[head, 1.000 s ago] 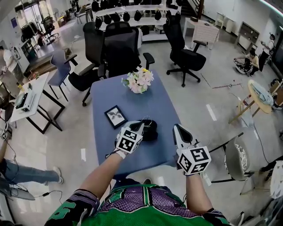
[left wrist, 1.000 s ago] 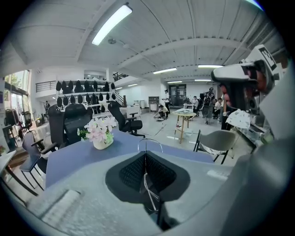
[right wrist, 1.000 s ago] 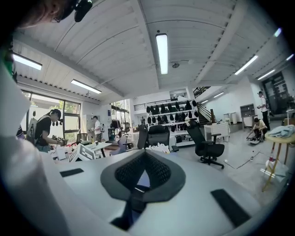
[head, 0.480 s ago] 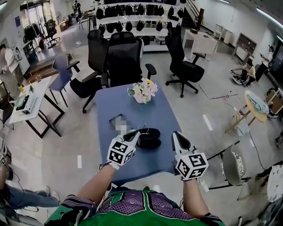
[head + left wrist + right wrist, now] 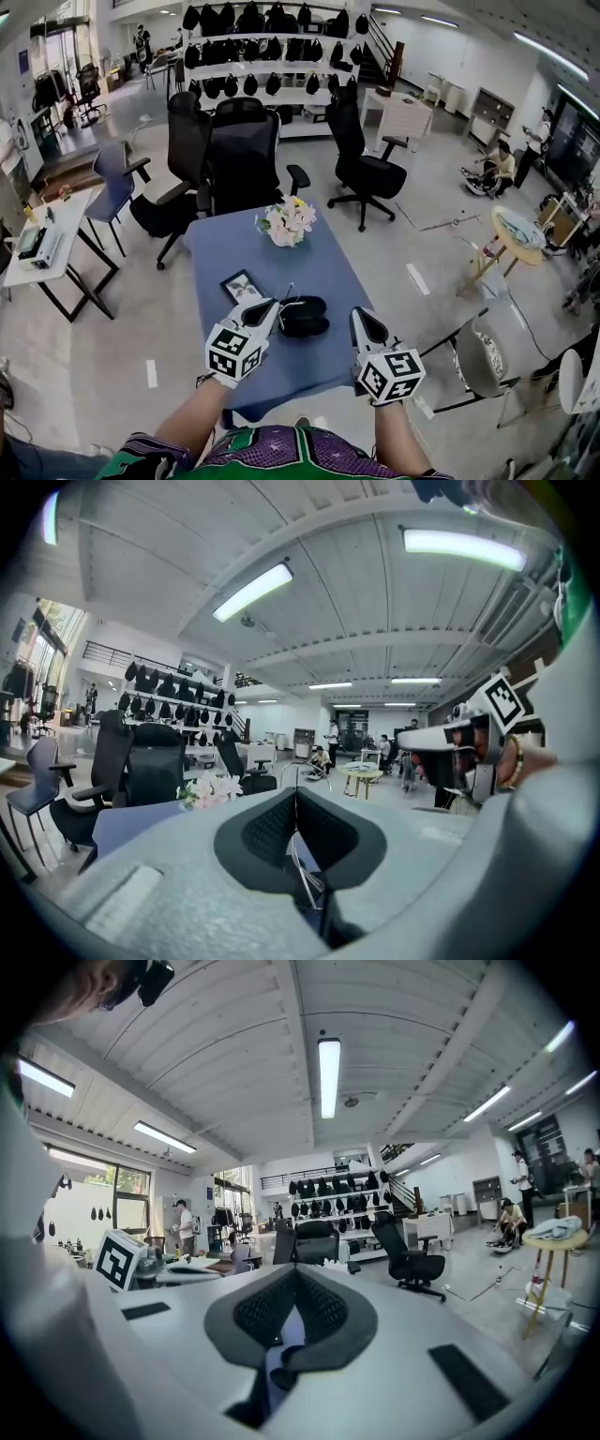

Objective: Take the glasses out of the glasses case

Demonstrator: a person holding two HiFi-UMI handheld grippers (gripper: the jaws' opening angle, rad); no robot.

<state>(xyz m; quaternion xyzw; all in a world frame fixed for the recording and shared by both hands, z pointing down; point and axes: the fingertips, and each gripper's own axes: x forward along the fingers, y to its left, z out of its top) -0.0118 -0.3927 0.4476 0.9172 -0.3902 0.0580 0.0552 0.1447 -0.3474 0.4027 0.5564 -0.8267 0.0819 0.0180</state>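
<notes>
Beside case point(image 5: 305, 317): left claw point(image 5: 271, 306) level (pinching glasses point(image 5: 300, 862)).

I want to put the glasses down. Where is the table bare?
Bare blue table lies between the flowers and the glasses case, out to the right edge. Crowded near the front: picture frame, left gripper, right gripper.

The right gripper point(image 5: 296, 1283) fills the lower half of the frame, its dark pads point(image 5: 258, 1321) meeting at the tips with nothing between them. Just above, at centre, stands a black office chair point(image 5: 316, 1241). A ceiling light strip point(image 5: 328, 1077) runs up the middle.
</notes>
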